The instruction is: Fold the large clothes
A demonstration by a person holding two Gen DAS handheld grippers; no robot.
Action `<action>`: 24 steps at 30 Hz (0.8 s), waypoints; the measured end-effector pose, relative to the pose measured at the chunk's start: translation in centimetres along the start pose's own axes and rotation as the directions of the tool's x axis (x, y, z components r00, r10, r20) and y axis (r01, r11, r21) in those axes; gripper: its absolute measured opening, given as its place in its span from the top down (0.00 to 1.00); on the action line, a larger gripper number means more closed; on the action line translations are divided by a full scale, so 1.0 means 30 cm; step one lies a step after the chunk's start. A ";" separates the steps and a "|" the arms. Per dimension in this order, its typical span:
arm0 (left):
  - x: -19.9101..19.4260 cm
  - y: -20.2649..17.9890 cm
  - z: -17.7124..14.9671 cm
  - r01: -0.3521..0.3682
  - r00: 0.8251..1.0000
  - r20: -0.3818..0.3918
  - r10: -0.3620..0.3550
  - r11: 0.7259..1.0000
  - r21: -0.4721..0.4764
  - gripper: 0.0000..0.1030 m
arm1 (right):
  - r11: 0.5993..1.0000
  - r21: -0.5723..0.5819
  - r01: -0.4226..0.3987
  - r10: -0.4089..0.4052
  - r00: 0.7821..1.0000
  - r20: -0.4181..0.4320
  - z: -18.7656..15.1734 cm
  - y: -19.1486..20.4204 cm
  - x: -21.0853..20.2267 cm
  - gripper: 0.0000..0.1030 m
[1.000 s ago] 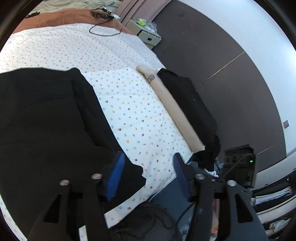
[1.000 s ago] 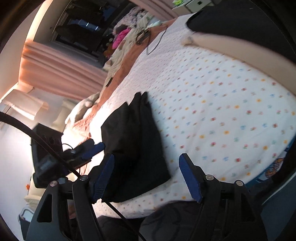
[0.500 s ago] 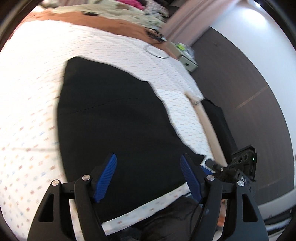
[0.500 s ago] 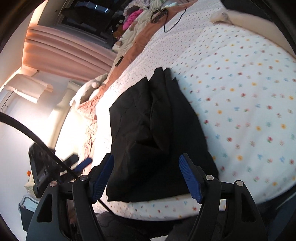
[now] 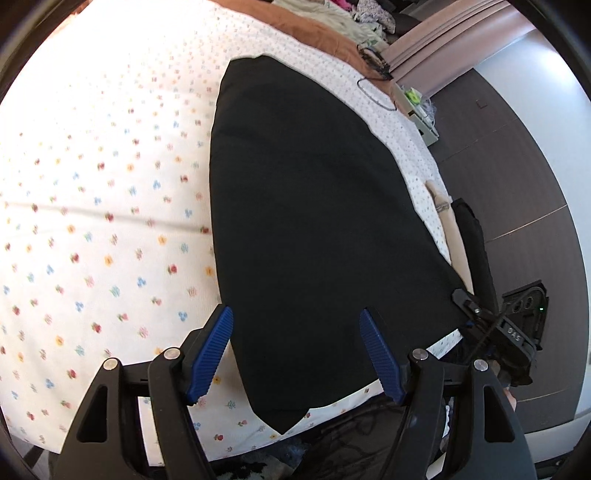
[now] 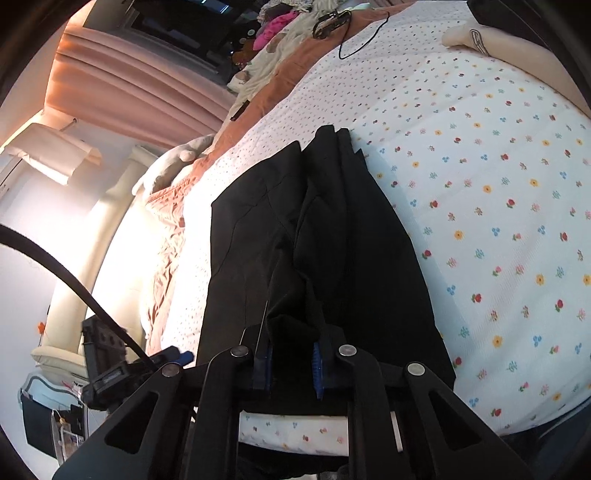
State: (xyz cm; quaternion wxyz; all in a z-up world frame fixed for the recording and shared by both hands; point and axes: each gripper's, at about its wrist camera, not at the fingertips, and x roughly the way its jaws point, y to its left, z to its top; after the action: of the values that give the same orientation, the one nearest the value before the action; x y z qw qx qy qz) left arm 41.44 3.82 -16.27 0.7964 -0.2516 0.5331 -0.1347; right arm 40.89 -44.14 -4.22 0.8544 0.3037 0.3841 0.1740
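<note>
My right gripper [image 6: 291, 360] has just been closing, and its blue pads [image 6: 317, 363] now pinch a bunched fold of the black garment [image 6: 314, 258] at its near edge. From that wrist the garment runs away from me in long folds across the flowered sheet [image 6: 498, 192], which covers the bed.

My left gripper [image 5: 297, 354] hangs over the same garment [image 5: 310, 206] with its jaws wide apart. It has just been opening a little. The cloth lies below and between the pads [image 5: 210, 354], but they press on nothing. Here the garment looks flat and smooth, a dark wedge whose near point reaches almost to the edge of the sheet [image 5: 92, 184].

Off to the right in the left view I see the other gripper [image 5: 491, 328] at the garment's corner. Its body carries small white lettering, too small for me to read.

Past the sheet lies a brown blanket [image 5: 314, 29]. A black cable [image 6: 354, 37] loops near it. A beige roll [image 6: 491, 40] at the far side bears a dark printed mark I cannot make out.
</note>
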 end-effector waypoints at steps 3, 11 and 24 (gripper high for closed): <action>0.032 -0.001 -0.018 -0.003 1.000 -0.028 0.003 1.000 0.005 0.30 | 1.000 0.001 0.002 -0.002 1.000 -0.004 -0.015 -0.019 -0.023 0.89; 0.064 -0.048 -0.038 0.063 0.997 -0.057 -0.060 0.997 0.052 0.30 | 0.999 0.048 0.017 -0.018 1.000 0.025 -0.046 -0.096 -0.136 0.89; 0.069 -0.045 -0.040 0.067 0.995 -0.074 -0.063 0.996 0.057 0.30 | 0.995 0.093 0.035 -0.028 0.997 -0.076 -0.097 -0.172 -0.177 0.79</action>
State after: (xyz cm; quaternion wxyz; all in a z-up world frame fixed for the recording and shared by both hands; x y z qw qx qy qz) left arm 41.24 1.39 -17.53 0.7791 -0.2399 0.5488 -0.1853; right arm 35.57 -49.74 -6.17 0.8268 0.3308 0.4283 0.1535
